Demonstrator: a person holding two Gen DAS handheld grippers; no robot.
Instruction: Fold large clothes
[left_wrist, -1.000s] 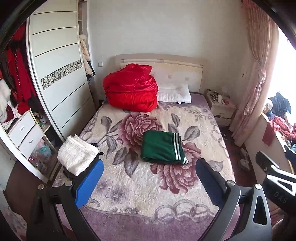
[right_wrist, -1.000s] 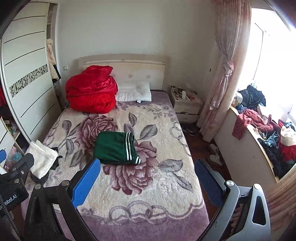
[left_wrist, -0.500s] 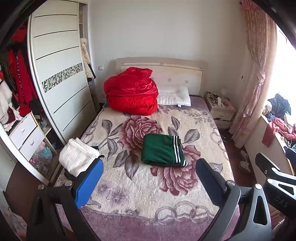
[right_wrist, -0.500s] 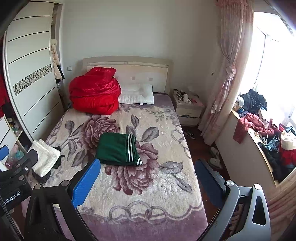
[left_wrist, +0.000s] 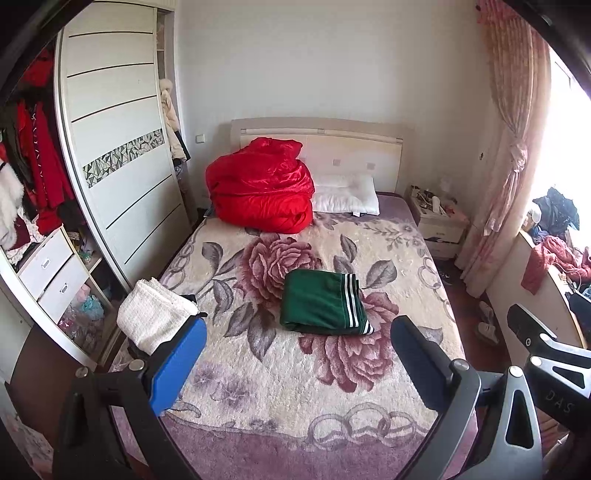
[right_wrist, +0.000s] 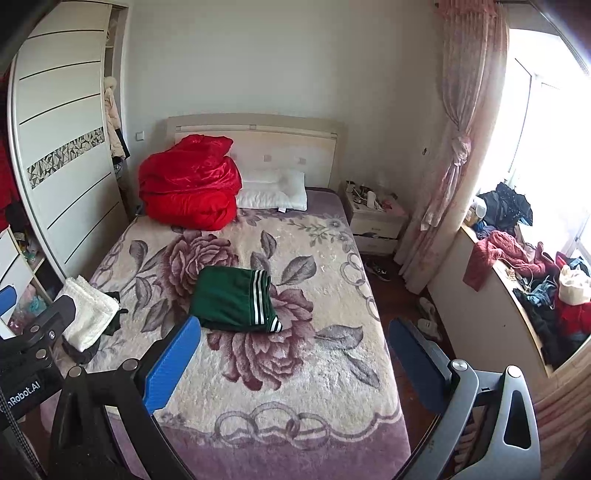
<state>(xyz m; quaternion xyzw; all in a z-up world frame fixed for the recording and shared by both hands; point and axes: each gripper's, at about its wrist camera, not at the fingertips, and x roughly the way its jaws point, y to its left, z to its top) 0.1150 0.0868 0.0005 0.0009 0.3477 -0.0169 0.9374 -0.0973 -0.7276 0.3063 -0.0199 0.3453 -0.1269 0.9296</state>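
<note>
Both grippers have drawn back and risen a little since a second ago, so the bed sits lower and smaller in each view; nothing on it has shifted.

Left gripper (left_wrist: 297, 349): jaws wide apart, empty, lower centre of its frame. Right gripper (right_wrist: 293, 350): likewise spread, holding nothing.

Green garment (left_wrist: 323, 302): folded into a flat rectangle, mid-frame on the floral blanket (left_wrist: 295, 380). Long axis runs roughly head-to-foot of the bed, tilted slightly; white side stripes along its right edge, ending at the near right corner.

White folded towel (left_wrist: 153, 319): lower left, at the bed's left edge, atop something dark, partly behind the left gripper's blue pad.

Red quilt (left_wrist: 260, 195): bundled at upper centre, against the headboard, touching the white pillow (left_wrist: 347, 197) on its right.

Nightstand (right_wrist: 376, 218), pink curtain (right_wrist: 452, 155), clothes heaped on the ledge (right_wrist: 517, 236): right side. Wardrobe (left_wrist: 114, 158): left.

Lettering: "nRobot.AI", cut off at lower left of the right view; "DAS" at lower right of the left view.
</note>
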